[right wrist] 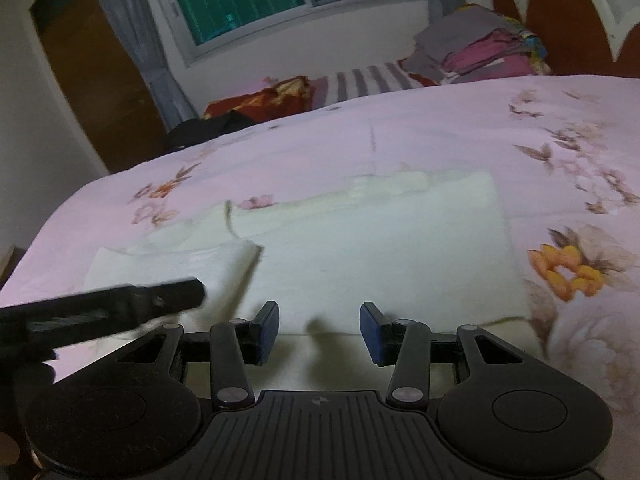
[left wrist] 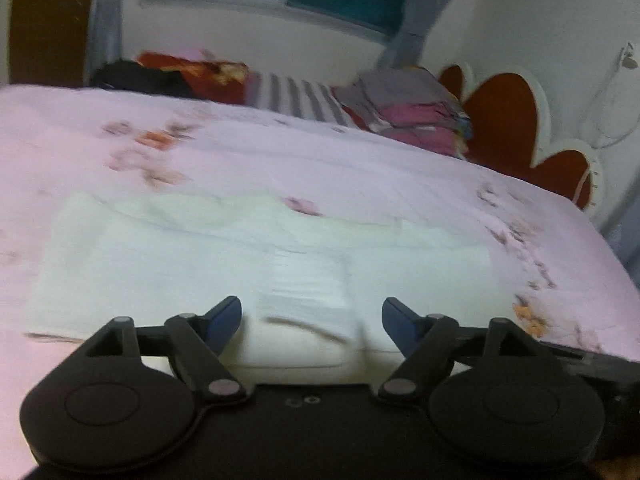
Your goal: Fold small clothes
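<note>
A small white garment (left wrist: 168,264) lies spread on the pink flowered bedspread (left wrist: 280,152), with a folded flap (left wrist: 308,292) near its front middle. My left gripper (left wrist: 312,320) is open just above the garment's near edge, the flap between its blue pads. In the right wrist view the same garment (right wrist: 380,248) lies flat ahead. My right gripper (right wrist: 319,330) is open and empty at the garment's near edge. The left gripper's black body (right wrist: 120,300) shows at the left, over the garment's turned-up left part (right wrist: 224,268).
A stack of folded clothes (left wrist: 416,116) sits at the far side by the red headboard (left wrist: 504,120). A striped pillow (left wrist: 296,96), red cloth (left wrist: 192,68) and dark cloth (left wrist: 136,76) lie along the far edge. The bed's right edge (left wrist: 608,256) drops off.
</note>
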Demonstrator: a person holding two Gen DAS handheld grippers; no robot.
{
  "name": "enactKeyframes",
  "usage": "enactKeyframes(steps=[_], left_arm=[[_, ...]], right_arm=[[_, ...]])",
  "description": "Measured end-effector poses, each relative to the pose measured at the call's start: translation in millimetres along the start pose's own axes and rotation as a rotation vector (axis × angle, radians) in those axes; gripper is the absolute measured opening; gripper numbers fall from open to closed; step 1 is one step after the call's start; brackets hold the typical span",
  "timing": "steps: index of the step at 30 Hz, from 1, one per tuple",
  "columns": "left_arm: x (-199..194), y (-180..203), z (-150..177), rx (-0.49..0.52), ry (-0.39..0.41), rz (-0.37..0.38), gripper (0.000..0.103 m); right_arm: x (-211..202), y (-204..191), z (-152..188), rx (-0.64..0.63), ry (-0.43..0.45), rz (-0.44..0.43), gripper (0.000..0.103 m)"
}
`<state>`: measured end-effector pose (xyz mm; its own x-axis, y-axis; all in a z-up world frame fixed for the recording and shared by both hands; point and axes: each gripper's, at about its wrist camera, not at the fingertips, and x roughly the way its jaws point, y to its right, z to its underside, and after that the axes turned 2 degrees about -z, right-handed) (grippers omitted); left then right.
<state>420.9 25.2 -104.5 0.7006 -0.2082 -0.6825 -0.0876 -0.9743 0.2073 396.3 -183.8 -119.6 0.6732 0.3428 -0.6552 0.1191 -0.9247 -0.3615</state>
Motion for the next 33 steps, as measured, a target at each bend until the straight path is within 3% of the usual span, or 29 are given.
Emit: enactKeyframes(steps=[6, 11, 16, 17, 18, 23, 25, 28, 30, 33], left_arm=[[-23.9, -42.6, 24.2, -0.005, -0.018, -0.197, 0.075], [-16.3, -62.4, 39.1, -0.039, -0.066, -0.275, 0.07], [-9.3, -68.6, 33.5, -0.048, -0.036, -0.332, 0.071], [-7.5, -70.3, 32.5, -0.059, -0.035, -0.341, 0.073], [-5.8, -72.3, 30.4, -0.07, -0.032, -0.348, 0.073], [-0.7, -77.6, 28.5, -0.087, -0.008, -0.363, 0.071], [1.0, -79.7, 25.8, -0.094, 0.002, -0.365, 0.067], [0.1, -77.9, 24.8, -0.09, 0.016, -0.355, 0.052], [-2.1, -74.0, 25.4, -0.076, 0.032, -0.328, 0.029], [-2.5, -65.4, 26.8, -0.044, 0.045, -0.312, 0.013]], right_arm=[[14.4, -43.0, 5.5, -0.119, -0.034, -0.089, 0.045], [42.2, -77.0, 16.3, -0.256, -0.059, -0.046, 0.045], [58.8, -84.4, 14.1, -0.275, -0.031, 0.006, 0.044], [57.7, -82.9, 10.4, -0.265, -0.016, 0.011, 0.037], [56.6, -79.0, 5.5, -0.253, -0.008, 0.01, 0.007], [28.7, -50.5, -21.3, -0.17, 0.09, 0.035, 0.002], [19.3, -36.0, -27.1, -0.157, 0.105, 0.062, 0.002], [9.1, -8.2, -31.5, -0.124, 0.106, 0.101, 0.002], [5.9, 9.2, -30.6, -0.091, 0.088, 0.115, 0.002], [4.4, 29.3, -21.7, -0.075, 0.067, 0.156, 0.002]])
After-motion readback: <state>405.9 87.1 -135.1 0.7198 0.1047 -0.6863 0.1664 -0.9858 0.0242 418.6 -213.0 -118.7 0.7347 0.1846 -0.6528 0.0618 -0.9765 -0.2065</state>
